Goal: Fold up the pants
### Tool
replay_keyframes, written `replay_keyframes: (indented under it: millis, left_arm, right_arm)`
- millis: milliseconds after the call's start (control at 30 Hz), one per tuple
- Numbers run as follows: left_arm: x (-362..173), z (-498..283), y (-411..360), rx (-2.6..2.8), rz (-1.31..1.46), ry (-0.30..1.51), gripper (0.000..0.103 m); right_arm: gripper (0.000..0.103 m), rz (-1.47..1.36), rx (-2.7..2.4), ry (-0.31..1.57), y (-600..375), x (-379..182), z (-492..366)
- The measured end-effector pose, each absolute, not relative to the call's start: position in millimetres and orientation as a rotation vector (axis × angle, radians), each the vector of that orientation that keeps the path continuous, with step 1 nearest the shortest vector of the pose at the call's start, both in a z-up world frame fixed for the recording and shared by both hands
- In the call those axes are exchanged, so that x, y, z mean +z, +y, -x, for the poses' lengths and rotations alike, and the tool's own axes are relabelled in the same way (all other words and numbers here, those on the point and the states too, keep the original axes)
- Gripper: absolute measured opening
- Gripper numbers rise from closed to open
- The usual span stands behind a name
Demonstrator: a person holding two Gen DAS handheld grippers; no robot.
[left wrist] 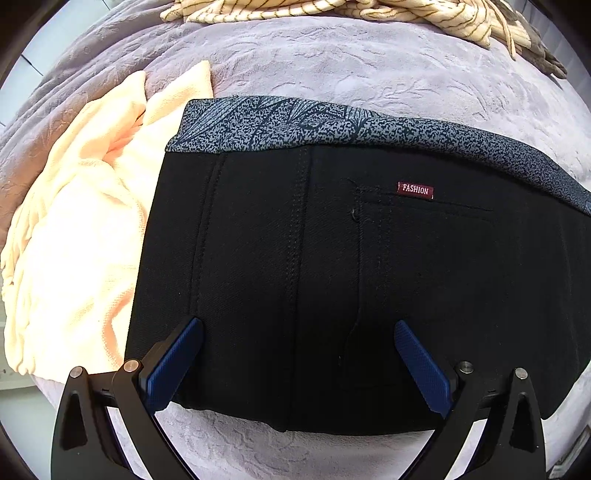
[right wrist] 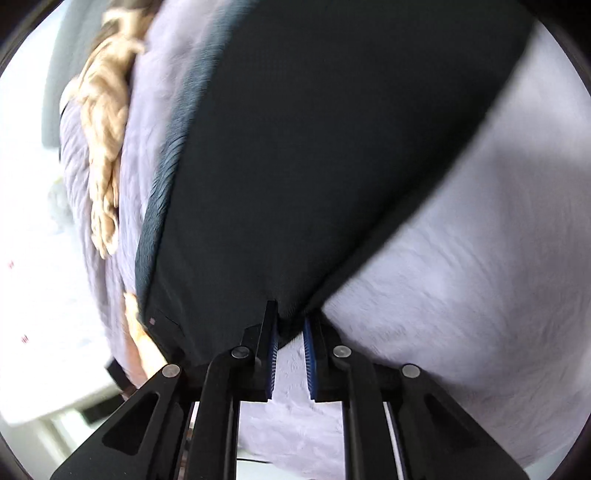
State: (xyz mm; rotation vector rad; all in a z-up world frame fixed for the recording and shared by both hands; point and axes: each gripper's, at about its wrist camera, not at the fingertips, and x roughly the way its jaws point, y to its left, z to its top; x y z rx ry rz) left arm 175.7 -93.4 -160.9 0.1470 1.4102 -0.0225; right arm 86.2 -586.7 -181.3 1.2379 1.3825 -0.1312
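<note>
Black pants (left wrist: 332, 288), folded into a broad rectangle, lying flat on a lavender embossed bedspread (left wrist: 351, 74); grey speckled waistband (left wrist: 332, 125) along the far edge, red "FASHION" label (left wrist: 415, 189) above a back pocket. No containers in view.

Left claw (left wrist: 299, 332) poised straight down over the near part of the pants, blue pads (left wrist: 173, 365) spread wide, nothing pinched between them.

Right claw (right wrist: 290, 325) nearly closed, pinching a near corner of the black fabric at its tips; bedspread visible through the narrow gap lower between the pads (right wrist: 309, 354). Right wrist view blurred.

Peach towel (left wrist: 81, 229) crumpled beside the left edge of the pants, its inner margin touching or slightly under them. Cream striped garment (left wrist: 332, 11) heaped at the far edge of the bed, well apart from the waistband.

Open bedspread between waistband and striped garment, in a narrow strip along the near fold of the pants, and broadly to the right of the pants in the right wrist view (right wrist: 480, 277). Left edge of the bed dropping away beyond the towel.
</note>
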Motion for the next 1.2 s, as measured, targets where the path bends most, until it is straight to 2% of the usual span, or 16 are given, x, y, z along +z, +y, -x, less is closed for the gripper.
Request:
replay_keyframes:
  millis: [167,267,300,333,400,533,633,767,867,900,933,1033,1100,1200]
  left_arm:
    - [-154.5,-174.3,-90.5,-0.028,-0.128,1.395,0.103]
    - [-153.0,-170.9,-84.9,-0.047,-0.099,1.376,0.103]
    - [-153.9,-170.1,-83.5,-0.052,-0.095,1.373,0.103]
    - [-154.8,-169.2,-82.8,-0.059,-0.094,1.366,0.103]
    - [-157.1,-167.7,-83.9,-0.066,-0.103,1.349,0.103]
    - [-161.1,-165.9,-82.9,-0.077,-0.095,1.312,0.103]
    - [-161.6,-164.0,-80.8,-0.093,-0.088,1.282,0.103]
    - [-162.6,-160.2,-78.2,-0.116,-0.084,1.252,0.103]
    - [-161.7,-159.8,-74.5,-0.132,-0.063,1.241,0.103]
    - [-160.4,-159.9,-71.7,-0.133,-0.047,1.248,0.103]
    - [-157.7,-159.4,-67.5,-0.136,-0.014,1.25,0.103]
    - [-152.8,-156.3,-56.6,-0.149,0.056,1.243,0.103]
    - [-155.1,-156.5,-57.7,-0.153,0.008,1.248,0.103]
    - [-144.1,-159.3,-59.3,-0.154,-0.037,1.24,0.103]
  right_arm:
    - [0.018,-1.067,-0.018,1.47,-575.0,-146.5,-96.0]
    - [0.022,-0.973,0.139,1.451,-552.9,-115.3,-124.4]
    - [0.028,-0.919,0.187,1.437,-543.2,-104.9,-139.8]
    - [0.043,-0.834,0.253,1.416,-524.6,-92.0,-166.0]
    - [0.059,-0.672,0.373,1.384,-484.5,-73.8,-212.9]
    - [0.059,-0.332,0.628,1.377,-360.2,-68.9,-310.8]
    - [0.059,-0.13,0.755,1.42,-255.2,-93.8,-359.4]
    - [0.059,0.062,0.827,1.47,-166.8,-134.4,-386.0]
    - [0.056,0.103,0.839,1.528,-140.0,-160.4,-392.0]
    - [0.037,0.125,0.84,1.558,-137.8,-170.7,-392.1]
    - [0.013,0.112,0.85,1.589,-136.9,-175.5,-390.7]
    - [0.01,0.138,0.909,1.552,-134.6,-156.8,-380.9]
    - [0.01,0.16,0.883,1.547,-133.1,-150.3,-381.4]
    - [0.01,0.206,0.734,1.577,-123.3,-180.1,-389.0]
